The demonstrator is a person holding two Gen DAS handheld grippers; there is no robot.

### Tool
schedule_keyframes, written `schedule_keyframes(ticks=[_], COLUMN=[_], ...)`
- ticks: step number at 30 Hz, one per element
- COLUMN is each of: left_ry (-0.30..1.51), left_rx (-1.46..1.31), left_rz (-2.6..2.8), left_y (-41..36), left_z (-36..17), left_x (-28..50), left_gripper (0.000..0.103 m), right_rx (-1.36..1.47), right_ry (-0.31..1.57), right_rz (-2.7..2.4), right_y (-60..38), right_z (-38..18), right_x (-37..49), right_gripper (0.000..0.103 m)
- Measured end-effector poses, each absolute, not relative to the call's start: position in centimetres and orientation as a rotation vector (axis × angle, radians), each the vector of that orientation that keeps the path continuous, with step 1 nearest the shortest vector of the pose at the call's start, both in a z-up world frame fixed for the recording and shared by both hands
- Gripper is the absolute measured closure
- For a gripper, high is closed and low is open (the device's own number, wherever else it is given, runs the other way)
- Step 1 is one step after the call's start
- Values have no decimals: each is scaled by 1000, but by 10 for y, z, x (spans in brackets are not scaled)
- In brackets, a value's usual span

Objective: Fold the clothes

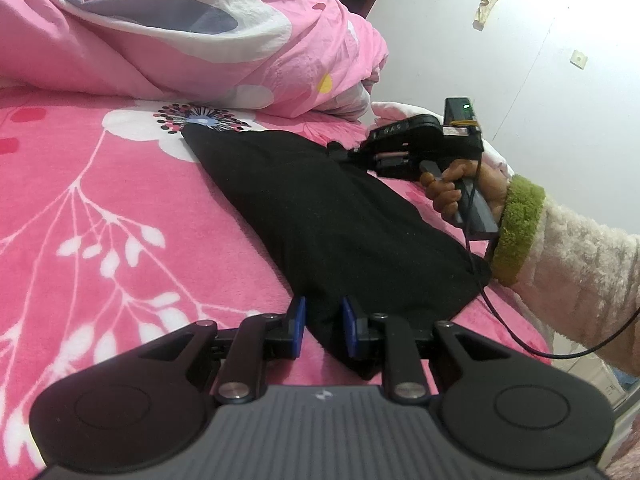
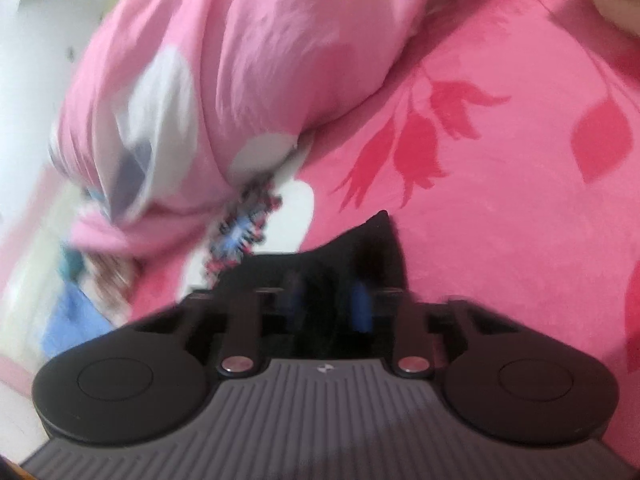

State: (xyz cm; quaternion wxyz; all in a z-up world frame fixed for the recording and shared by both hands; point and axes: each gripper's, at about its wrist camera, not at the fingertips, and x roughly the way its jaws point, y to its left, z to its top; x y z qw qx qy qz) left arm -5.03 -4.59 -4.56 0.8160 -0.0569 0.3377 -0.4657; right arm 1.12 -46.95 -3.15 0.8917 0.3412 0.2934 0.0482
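I note a matt black cloth garment [image 1: 332,216] on a plush pink bedspread [image 1: 100,208], beside a crinkled cotton quilt [image 1: 192,32].

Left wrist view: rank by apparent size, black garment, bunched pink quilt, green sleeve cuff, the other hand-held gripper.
1. Bunched pink quilt, cropped by the frame edge.
2. Black garment, close behind; fisheye makes the top two unsure.
3. Right hand-held gripper with its handle.
4. Green sleeve cuff, not much smaller.

left gripper [image 1: 323,330]: black, blue pads | right gripper [image 1: 340,151]: black cable | sleeve [image 1: 576,264]: cream fleece, green cuff
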Motion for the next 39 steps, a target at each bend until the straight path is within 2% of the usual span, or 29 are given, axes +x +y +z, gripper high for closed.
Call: schedule_keyframes(ticks=[4, 8, 10, 11, 14, 18, 25, 32, 39], left_ry=[721, 726, 727, 727, 727, 727, 732, 739, 739], left_rx=[-123, -131, -132, -132, -131, -130, -144, -154, -155], left_rz=[-994, -996, -996, -996, -996, -994, -997, -998, -999], left_y=[-46, -45, -45, -46, -46, -46, -45, -44, -44], left_z=[-46, -47, -46, -46, -46, -45, -46, -46, -46], left_x=[-51, -49, -49, -49, -49, -49, -47, -46, -46], left_gripper=[82, 81, 81, 81, 81, 81, 81, 81, 81], right_rx=[648, 691, 726, 743, 785, 770, 624, 595, 603], right_ry=[584, 647, 631, 623, 601, 600, 728, 710, 571], right_rz=[95, 48, 36, 31, 14, 46, 75, 86, 84], right_y=[-469, -480, -485, -487, -495, -486, -445, -435, -435], right_z=[-28, -51, -51, -51, -37, -15, -22, -20, 0], right_x=[10, 13, 9, 6, -18, -66, -98, -105, -120], right_gripper=[102, 101, 97, 90, 78, 73, 73, 72, 72])
